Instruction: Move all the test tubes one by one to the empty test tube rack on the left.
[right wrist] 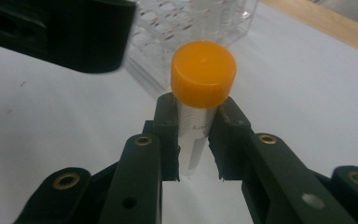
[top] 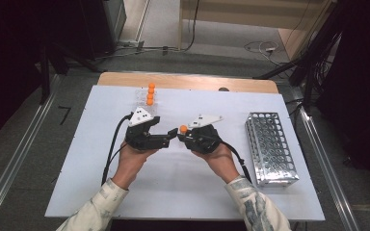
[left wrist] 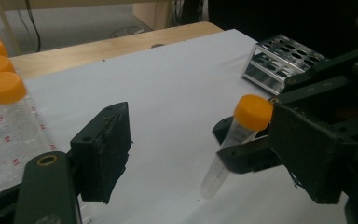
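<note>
While my right gripper (right wrist: 193,140) clamps the clear plastic tube with orange cap (right wrist: 200,88) mid-tabletop, my left gripper (left wrist: 186,154) stands open beside it. I judge three capped tubes (top: 150,94) wait in the clear rack (top: 142,103) near the far edge; the metal rack (top: 272,149) at the right edge looks empty.

Lighting even, overhead, on the white table (top: 101,159) — surroundings at 9 and 3 o'clock near black. Shadows soft, short. High view low-res, slightly soft. Right gripper view: orange cap (right wrist: 203,73) sharp, other gripper's jaw at 11 o'clock blurred. Left gripper view: near jaws soft, metal rack (left wrist: 279,60) w/ mild glare.
</note>
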Tool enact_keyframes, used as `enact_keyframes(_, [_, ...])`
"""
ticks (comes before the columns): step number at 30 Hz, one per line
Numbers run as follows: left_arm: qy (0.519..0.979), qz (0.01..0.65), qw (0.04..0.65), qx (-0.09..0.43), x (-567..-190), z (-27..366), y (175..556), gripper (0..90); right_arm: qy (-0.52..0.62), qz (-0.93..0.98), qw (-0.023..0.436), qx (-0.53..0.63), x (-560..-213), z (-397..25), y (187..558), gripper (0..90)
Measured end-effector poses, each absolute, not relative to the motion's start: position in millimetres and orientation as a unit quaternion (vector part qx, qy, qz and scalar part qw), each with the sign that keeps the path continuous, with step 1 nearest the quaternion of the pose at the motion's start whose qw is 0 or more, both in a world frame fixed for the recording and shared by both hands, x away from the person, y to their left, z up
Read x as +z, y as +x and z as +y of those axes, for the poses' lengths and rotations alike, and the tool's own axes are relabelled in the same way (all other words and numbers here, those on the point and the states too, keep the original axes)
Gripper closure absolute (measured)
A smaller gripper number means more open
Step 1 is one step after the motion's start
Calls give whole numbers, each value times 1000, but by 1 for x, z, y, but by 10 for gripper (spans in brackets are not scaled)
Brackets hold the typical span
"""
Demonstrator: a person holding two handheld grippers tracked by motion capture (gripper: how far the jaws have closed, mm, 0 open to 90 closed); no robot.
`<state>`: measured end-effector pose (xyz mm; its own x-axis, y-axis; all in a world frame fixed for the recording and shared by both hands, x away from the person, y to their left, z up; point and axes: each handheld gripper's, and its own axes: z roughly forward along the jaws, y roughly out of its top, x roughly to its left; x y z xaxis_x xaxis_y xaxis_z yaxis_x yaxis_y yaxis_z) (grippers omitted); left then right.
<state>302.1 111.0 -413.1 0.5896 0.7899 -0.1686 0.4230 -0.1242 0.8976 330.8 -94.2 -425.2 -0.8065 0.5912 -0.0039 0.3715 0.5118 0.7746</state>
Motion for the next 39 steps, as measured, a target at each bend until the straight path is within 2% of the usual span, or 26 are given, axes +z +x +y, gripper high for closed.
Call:
enact_keyframes(8, [742,396,515,167,-416,105,301,341,259,868,121,405,-429,-72,327,716])
enact_keyframes(14, [750,384,514,164,-419,104,301,499,262,866,118,409,-429,-71,326,716])
enact_keyframes(23, [752,377,521,144,-422,103,303,681,266,865,117,409,-429,-72,327,716])
enact_keyframes(33, [751,377,524,135,-421,106,304,699,266,865,113,411,-428,-72,326,709])
enact_keyframes(35, [752,376,526,132,-421,107,305,700,266,863,113,414,-427,-73,326,653])
enact_keyframes(39, [745,378,535,129,-416,115,307,701,263,866,111,410,-427,-76,327,450])
